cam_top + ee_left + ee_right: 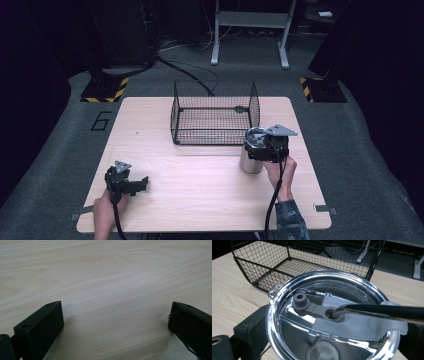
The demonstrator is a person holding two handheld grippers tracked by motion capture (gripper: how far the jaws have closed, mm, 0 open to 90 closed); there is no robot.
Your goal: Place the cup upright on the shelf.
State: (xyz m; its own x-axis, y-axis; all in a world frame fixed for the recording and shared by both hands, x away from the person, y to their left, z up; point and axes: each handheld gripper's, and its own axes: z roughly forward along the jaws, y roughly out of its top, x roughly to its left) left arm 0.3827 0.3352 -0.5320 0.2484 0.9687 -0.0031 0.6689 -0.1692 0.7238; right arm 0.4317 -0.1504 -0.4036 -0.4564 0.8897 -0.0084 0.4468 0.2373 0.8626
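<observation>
At right of centre in the high view, right gripper (264,146) clamped round steel tumbler (251,161) beside wire basket (215,113); lower left, left gripper (134,185) spread apart above table (200,185).

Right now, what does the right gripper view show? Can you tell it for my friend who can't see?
A steel tumbler with a clear lid sits up close between the right gripper's black jaws. A dark straw pokes through the lid's hole. Behind it, a black wire basket stands on the wooden table.

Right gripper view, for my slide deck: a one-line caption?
Right tool straddling a lidded steel tumbler beside a wire basket.
</observation>
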